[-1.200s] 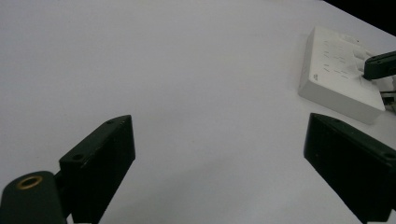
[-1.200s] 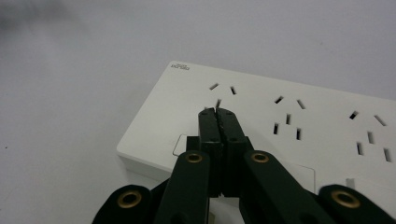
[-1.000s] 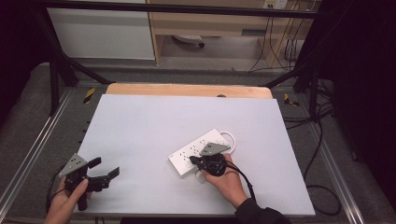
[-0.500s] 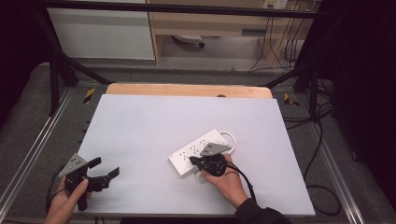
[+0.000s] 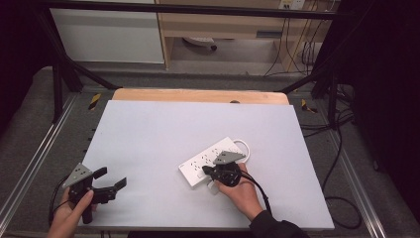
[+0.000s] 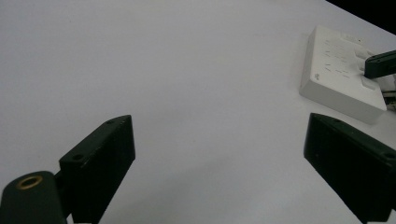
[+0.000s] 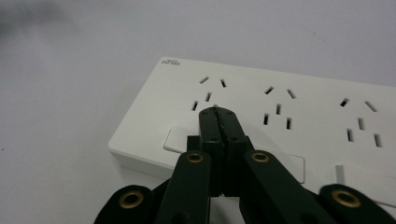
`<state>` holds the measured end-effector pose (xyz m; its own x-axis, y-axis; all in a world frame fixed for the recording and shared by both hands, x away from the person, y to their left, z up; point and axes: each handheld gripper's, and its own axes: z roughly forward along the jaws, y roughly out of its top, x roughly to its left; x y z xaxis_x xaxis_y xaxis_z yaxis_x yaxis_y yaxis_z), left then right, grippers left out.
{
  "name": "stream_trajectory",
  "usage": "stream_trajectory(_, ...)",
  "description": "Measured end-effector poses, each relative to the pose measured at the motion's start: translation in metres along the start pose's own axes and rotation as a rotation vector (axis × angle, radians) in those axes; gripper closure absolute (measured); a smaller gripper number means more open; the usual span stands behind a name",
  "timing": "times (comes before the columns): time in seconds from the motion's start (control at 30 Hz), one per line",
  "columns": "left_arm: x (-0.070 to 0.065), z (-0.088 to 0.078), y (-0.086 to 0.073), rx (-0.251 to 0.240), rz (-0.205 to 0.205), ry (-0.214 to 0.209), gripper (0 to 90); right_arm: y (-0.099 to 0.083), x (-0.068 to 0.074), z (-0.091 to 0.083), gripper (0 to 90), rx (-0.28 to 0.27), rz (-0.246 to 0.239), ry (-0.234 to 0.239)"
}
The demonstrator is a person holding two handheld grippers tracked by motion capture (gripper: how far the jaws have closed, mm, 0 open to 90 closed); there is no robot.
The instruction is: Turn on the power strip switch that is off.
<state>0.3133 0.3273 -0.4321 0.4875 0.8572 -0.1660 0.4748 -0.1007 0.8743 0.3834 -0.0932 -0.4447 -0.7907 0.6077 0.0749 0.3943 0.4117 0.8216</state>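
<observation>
My right gripper [image 7: 218, 111] is clenched tight over the power strip [image 7: 280, 116]; left gripper [image 5: 110, 180] sits spread wide at 8 o'clock.

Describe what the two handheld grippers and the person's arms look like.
Both the left gripper and the right gripper are black, each with a grey three-cornered plate on top, brass-coloured pivot rivets and a trailing black cable. The jaws are flat black blocks. A dark sleeve covers the right arm.

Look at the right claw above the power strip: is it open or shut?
Shut. In the right gripper view the right claw has its two black jaws pressed together with nothing between them, tips over the white power strip near a rocker switch.
</observation>
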Motion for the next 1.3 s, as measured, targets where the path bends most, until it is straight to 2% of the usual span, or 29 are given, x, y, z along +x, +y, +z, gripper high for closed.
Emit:
stream_trajectory(0.27,0.0,0.0,0.0,-0.003,-0.002,-0.002,8.7,-0.001,0.002,0.0,90.0,-0.017,-0.017,0.011)
stream_trajectory(0.83,0.0,0.0,0.0,-0.004,0.0,-0.001,8.7,0.004,-0.003,-0.006,88.4,-0.063,0.022,0.008)
stream_trajectory(1.03,0.001,0.0,0.0,-0.003,0.0,0.0,8.7,0.007,-0.005,-0.009,77.7,-0.067,0.033,-0.002)
stream_trajectory(1.3,0.0,0.0,0.0,-0.003,0.0,0.0,8.7,0.011,-0.011,-0.011,53.3,-0.054,0.061,-0.019)
